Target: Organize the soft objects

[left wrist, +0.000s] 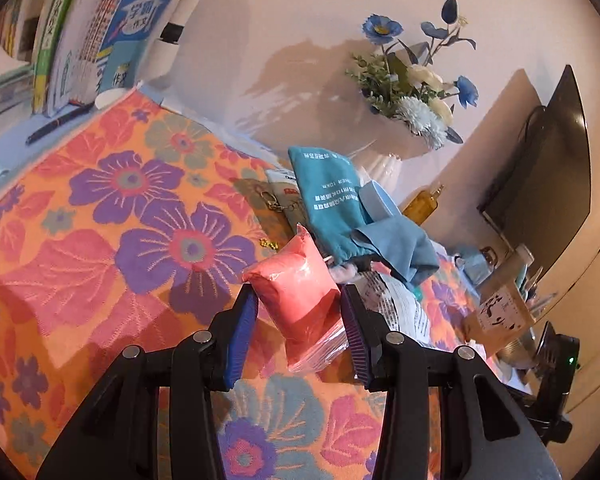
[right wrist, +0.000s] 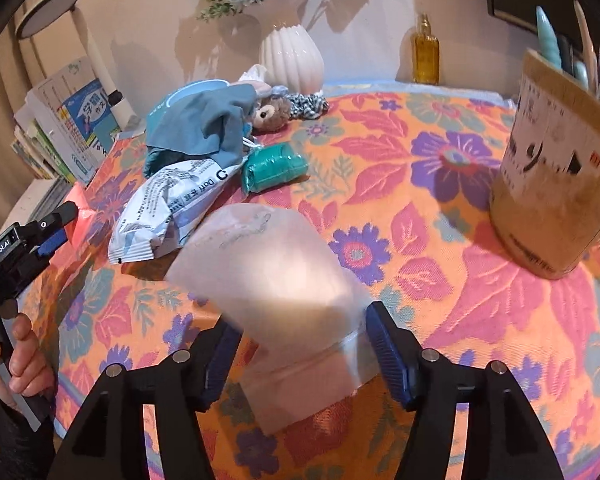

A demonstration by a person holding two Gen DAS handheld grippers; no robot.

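Note:
My left gripper (left wrist: pixel 298 292) is shut on a coral-pink soft pack in a clear zip bag (left wrist: pixel 300 300), held just above the floral tablecloth (left wrist: pixel 140 220); the same gripper (right wrist: pixel 60 220) shows at the left edge of the right wrist view. A pale, blurred soft pack in a clear bag (right wrist: pixel 276 272) lies between the fingers of my right gripper (right wrist: pixel 302 318), whose jaws stand wide and do not press on it. Behind lie a teal pouch (left wrist: pixel 328 196), a blue cloth (right wrist: pixel 208 120), a white packet (right wrist: pixel 168 212), a teal roll (right wrist: pixel 276 166) and a small bear plush (right wrist: pixel 270 114).
A white vase of flowers (right wrist: pixel 292 56) and an amber bottle (right wrist: pixel 426 52) stand at the back by the wall. A tall cardboard canister (right wrist: pixel 552 184) stands at the right. Books (left wrist: pixel 100 40) and a pen (left wrist: pixel 56 124) sit at the left. A person's hand (right wrist: pixel 20 356) grips the left tool.

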